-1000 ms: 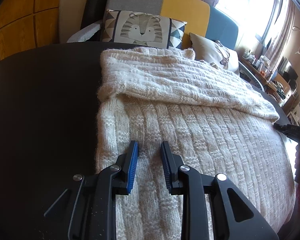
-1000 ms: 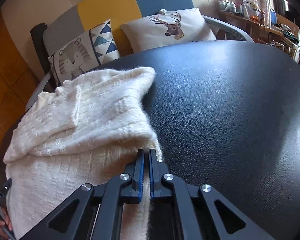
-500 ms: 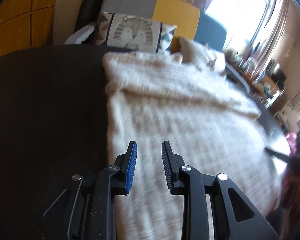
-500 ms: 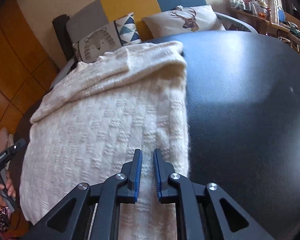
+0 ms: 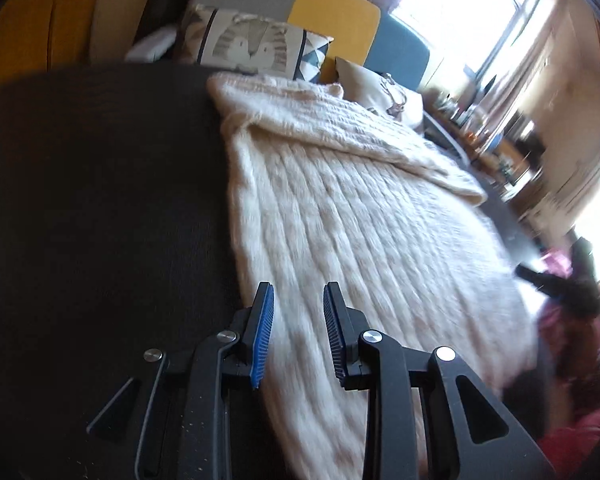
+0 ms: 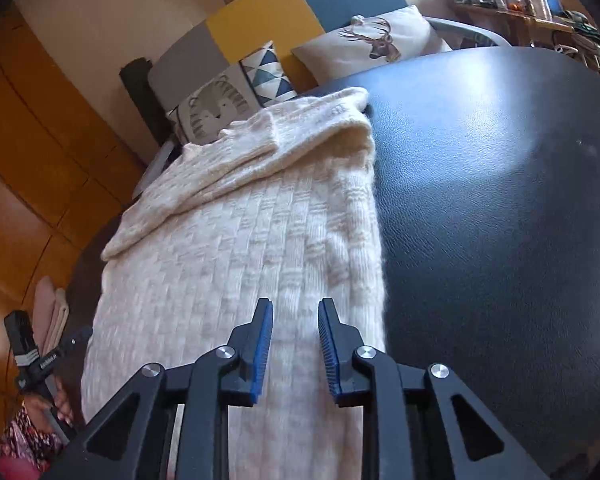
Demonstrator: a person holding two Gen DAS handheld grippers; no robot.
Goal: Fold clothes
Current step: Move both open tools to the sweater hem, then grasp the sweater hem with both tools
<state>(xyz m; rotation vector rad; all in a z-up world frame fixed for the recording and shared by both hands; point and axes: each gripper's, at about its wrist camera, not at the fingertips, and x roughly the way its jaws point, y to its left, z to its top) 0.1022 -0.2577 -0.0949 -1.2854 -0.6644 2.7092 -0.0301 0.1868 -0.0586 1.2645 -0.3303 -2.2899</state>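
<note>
Sweater: cream knit sweater lies flat on the black tabletop, its far part folded back over itself; a folded flap runs across the upper end.
Your left tongs: released, blue pads apart, nothing between them; they hover over the sweater's near left edge, close to where knit meets tabletop.
Your right tongs: released too, gap clear, poised above the sweater near its right edge.
Tabletop: dark, leather-grained, bare to the right of the garment.
Background: lion cushion and deer cushion on a grey-yellow-blue sofa beyond the far edge.
Left view: motion-blurred, detail soft.
</note>
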